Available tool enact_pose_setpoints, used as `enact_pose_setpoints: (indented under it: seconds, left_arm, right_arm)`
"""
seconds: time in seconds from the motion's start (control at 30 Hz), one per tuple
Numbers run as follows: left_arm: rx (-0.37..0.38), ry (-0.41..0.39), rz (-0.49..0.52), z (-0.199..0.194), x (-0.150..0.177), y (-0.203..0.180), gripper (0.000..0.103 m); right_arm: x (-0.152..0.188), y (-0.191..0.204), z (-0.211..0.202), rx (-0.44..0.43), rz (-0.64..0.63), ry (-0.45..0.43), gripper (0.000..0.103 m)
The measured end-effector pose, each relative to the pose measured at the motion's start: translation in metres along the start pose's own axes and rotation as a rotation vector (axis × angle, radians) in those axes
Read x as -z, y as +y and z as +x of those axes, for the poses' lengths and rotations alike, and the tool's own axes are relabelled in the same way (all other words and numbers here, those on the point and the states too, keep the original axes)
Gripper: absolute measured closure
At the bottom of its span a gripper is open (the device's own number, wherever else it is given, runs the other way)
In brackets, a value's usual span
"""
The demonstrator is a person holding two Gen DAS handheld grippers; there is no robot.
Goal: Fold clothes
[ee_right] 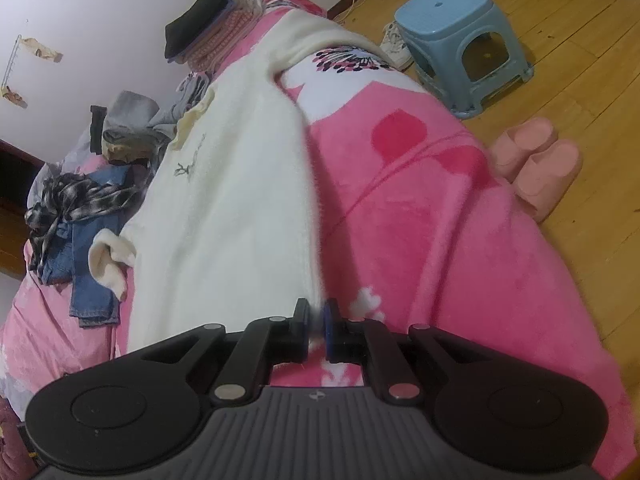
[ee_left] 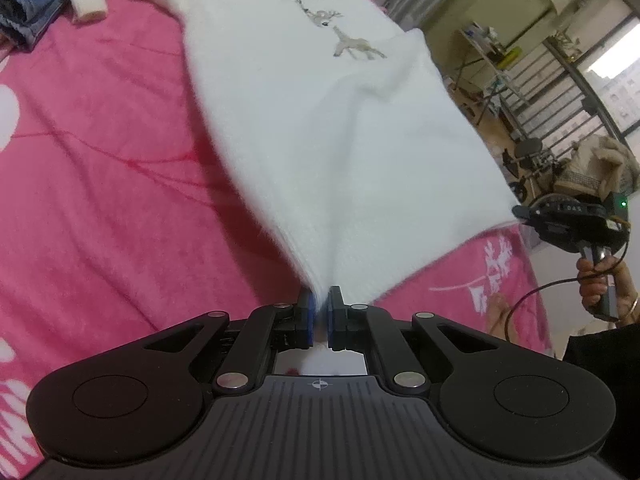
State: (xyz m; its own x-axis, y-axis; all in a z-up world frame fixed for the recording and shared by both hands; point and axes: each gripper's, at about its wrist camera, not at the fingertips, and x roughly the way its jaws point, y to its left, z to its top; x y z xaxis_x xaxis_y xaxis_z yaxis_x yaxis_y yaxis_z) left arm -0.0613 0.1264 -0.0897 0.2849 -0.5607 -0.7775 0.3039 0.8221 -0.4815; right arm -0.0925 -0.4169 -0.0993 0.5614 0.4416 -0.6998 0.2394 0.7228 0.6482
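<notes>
Left wrist: both grippers (jaws closed) pinch white sweater [ee_left: 312, 128] hem.

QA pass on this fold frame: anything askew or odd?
One thing: the sweater has a sleeve cuff bunched beside the jeans, not laid flat. Both tongs, left and right, pinch its hem.

Setting: home bedroom, doubling as storage/work rm. Evidence: bed w/ pink fleece blanket [ee_right: 420, 240], floral print; clothes heaped on it, incl. jeans [ee_right: 92, 280], plaid shirt [ee_right: 72, 200], folded stack [ee_right: 208, 28] at far end. Wood-plank floor [ee_right: 580, 32] held blue plastic stool [ee_right: 460, 40], pink slippers [ee_right: 536, 164], a sneaker beside stool. Plain white wall [ee_right: 100, 20] w/ switch plate. Left view showed cluttered metal shelving [ee_left: 492, 64], window w/ bars [ee_left: 600, 92].
</notes>
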Motion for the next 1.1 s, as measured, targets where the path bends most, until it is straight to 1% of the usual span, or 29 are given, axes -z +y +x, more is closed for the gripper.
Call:
enact_pose_setpoints:
  seconds: [0.2,0.4,0.5,0.53,0.57,0.6,0.67,0.7,0.77,0.83,0.87,0.93,1.0,1.03,1.1]
  left_arm:
    - [-0.02,0.043,-0.009,0.014,-0.002,0.007,0.099]
    - [-0.061,0.061,-0.013,0.03,0.0,0.012,0.099]
    - [-0.066,0.049,-0.014,0.032,0.004,0.014,0.095]
    - [-0.061,0.043,-0.026,0.03,0.004,0.016,0.094]
    - [-0.056,0.038,-0.036,0.028,0.005,0.017,0.089]
    - [-0.062,0.036,-0.039,0.023,0.005,0.017,0.087]
    - [-0.083,0.027,-0.024,0.014,0.005,0.015,0.084]
    - [-0.106,0.008,0.002,0.007,0.004,0.012,0.084]
    - [-0.142,-0.053,0.057,-0.007,0.001,0.005,0.084]
    - [-0.158,-0.105,0.092,-0.017,-0.008,-0.002,0.084]
    - [-0.161,-0.116,0.103,-0.019,-0.014,-0.006,0.084]
    - [-0.176,-0.107,0.138,-0.015,-0.033,-0.018,0.084]
    - [-0.186,-0.087,0.206,-0.007,-0.057,-0.033,0.084]
    - [-0.191,-0.075,0.237,-0.002,-0.068,-0.04,0.084]
    - [-0.208,-0.044,0.3,0.009,-0.089,-0.052,0.084]
  right_arm:
    - [0.009,-0.008,0.003,0.015,0.025,0.02,0.097]
    - [0.013,-0.015,0.014,0.05,0.028,0.031,0.097]
    - [0.014,-0.015,0.017,0.055,0.02,0.034,0.096]
    - [0.013,-0.015,0.015,0.051,0.014,0.034,0.094]
    - [0.013,-0.014,0.012,0.05,0.012,0.035,0.09]
    - [0.013,-0.013,0.008,0.056,0.008,0.036,0.089]
    - [0.012,-0.005,-0.003,0.094,-0.037,0.013,0.085]
    - [0.011,0.003,-0.011,0.115,-0.085,-0.012,0.085]
    - [0.008,0.021,-0.02,0.119,-0.186,-0.047,0.085]
    - [0.003,0.045,-0.021,0.106,-0.288,-0.058,0.085]
    - [0.0,0.059,-0.018,0.103,-0.34,-0.058,0.085]
    - [-0.013,0.09,-0.003,0.112,-0.427,-0.019,0.085]
    - [-0.031,0.13,0.018,0.079,-0.522,0.031,0.085]
    - [-0.041,0.152,0.03,0.058,-0.574,0.064,0.085]
    - [-0.053,0.189,0.063,0.053,-0.654,0.146,0.084]
